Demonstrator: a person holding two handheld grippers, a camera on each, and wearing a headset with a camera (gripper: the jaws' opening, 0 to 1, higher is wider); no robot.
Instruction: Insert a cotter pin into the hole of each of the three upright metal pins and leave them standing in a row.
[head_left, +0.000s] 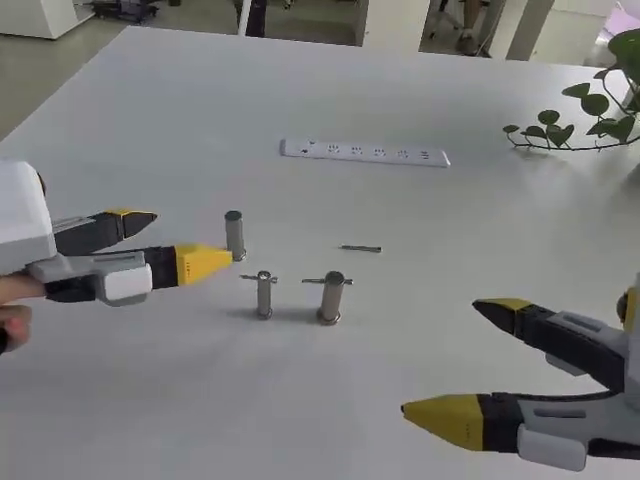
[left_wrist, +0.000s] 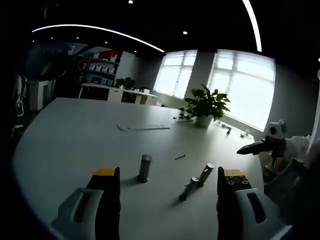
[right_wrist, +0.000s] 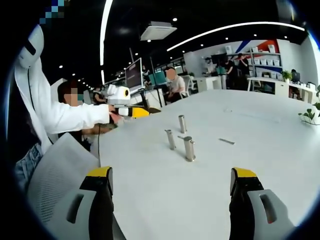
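Three upright metal pins stand on the white table (head_left: 150, 120). The back-left pin (head_left: 234, 235) (left_wrist: 145, 168) (right_wrist: 182, 123) is bare, and my open left gripper (head_left: 190, 238) (left_wrist: 169, 173) hovers just left of it, the near yellow fingertip (head_left: 215, 260) close to the pin. The middle pin (head_left: 264, 293) (right_wrist: 171, 139) and right pin (head_left: 330, 296) (right_wrist: 189, 148) each carry a cotter pin across the top. A loose cotter pin (head_left: 360, 248) (left_wrist: 180, 157) (right_wrist: 226, 141) lies flat behind them. My right gripper (head_left: 445, 358) (right_wrist: 170, 175) is open and empty, at the near right.
A white power strip (head_left: 365, 152) lies farther back on the table. A leafy plant (head_left: 590, 110) trails in at the far right edge. A person's white sleeve (right_wrist: 65, 117) holds the left gripper (right_wrist: 132, 111) in the right gripper view. Other people sit at desks beyond.
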